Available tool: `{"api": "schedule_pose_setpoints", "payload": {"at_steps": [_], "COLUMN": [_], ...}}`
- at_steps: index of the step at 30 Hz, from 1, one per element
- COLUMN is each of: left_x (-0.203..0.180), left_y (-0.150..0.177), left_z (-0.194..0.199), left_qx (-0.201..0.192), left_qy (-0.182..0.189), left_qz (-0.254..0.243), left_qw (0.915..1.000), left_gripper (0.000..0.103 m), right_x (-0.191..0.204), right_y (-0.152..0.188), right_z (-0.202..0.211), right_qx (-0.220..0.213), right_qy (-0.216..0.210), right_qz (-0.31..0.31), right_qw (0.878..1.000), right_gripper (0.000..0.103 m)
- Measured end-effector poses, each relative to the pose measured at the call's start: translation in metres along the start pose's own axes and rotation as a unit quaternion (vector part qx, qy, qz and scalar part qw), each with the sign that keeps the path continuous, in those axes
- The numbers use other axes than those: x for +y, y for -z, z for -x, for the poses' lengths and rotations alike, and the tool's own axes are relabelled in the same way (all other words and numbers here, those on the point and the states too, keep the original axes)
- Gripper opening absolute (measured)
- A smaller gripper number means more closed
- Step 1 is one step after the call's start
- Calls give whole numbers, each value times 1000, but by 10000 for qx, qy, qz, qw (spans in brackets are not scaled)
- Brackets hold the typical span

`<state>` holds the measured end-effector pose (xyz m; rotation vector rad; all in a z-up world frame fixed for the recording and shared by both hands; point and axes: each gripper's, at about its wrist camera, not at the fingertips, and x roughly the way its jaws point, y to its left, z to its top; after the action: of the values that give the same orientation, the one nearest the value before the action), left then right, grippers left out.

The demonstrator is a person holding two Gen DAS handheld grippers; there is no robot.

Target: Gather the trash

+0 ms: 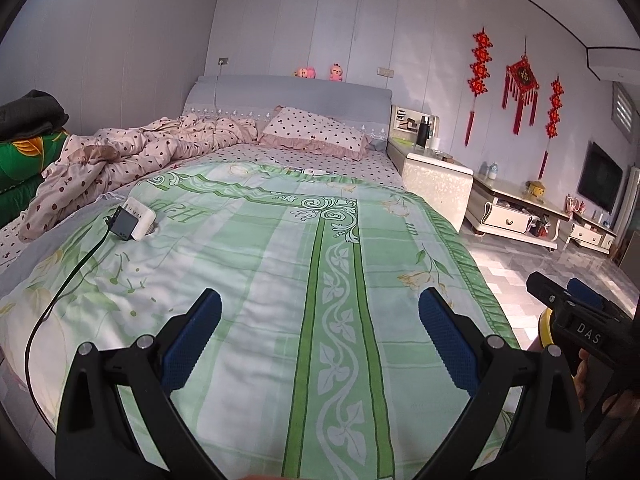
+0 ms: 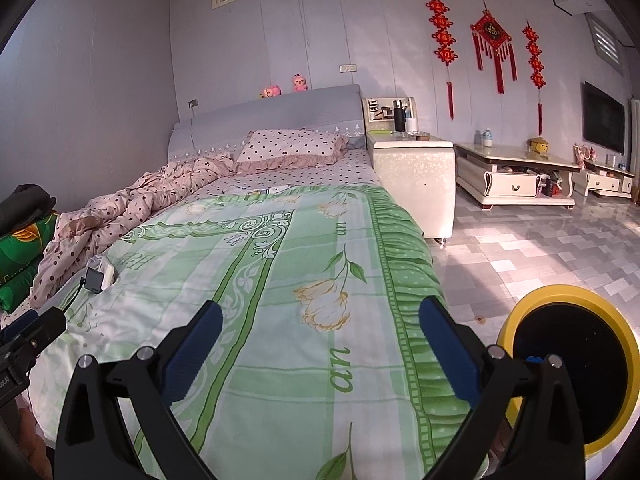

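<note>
Both grippers, left (image 1: 320, 312) and right (image 2: 320, 314), hover empty and spread over the green floral bedspread's (image 2: 280, 280) foot edge, beside the yellow-rimmed round bin (image 2: 568, 368).

Yellow-rimmed trash bin (image 2: 568, 368), black inside, on floor beside bed

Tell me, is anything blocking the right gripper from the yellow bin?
Nothing visible is in the way. The yellow bin sits on the floor beside the bed, close to the right gripper on its right side. The gripper is open, with nothing in it.
</note>
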<state>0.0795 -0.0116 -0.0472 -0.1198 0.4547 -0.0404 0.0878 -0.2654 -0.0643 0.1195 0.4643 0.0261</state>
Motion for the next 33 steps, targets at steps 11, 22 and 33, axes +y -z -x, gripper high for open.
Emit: {"api": "schedule_pose_setpoints", "payload": {"at_steps": [11, 22, 33], "left_x": [-6, -6, -9], "left_y": [0, 1, 5], "left_z": [14, 15, 13], "left_qx": [-152, -218, -234], "left_qy": [52, 46, 34], "left_qz": [-50, -87, -121], "left_qw": [9999, 9997, 9996], "left_gripper": [95, 95, 95], "right_x": [2, 3, 0], "right_y": [6, 10, 15], "right_z": [11, 9, 6], "right_qx": [-153, -103, -45], "right_qy": [-34, -13, 56], "right_qz": [-87, -138, -178], "right_qw": [9998, 9999, 9998], "right_gripper": [95, 95, 95]}}
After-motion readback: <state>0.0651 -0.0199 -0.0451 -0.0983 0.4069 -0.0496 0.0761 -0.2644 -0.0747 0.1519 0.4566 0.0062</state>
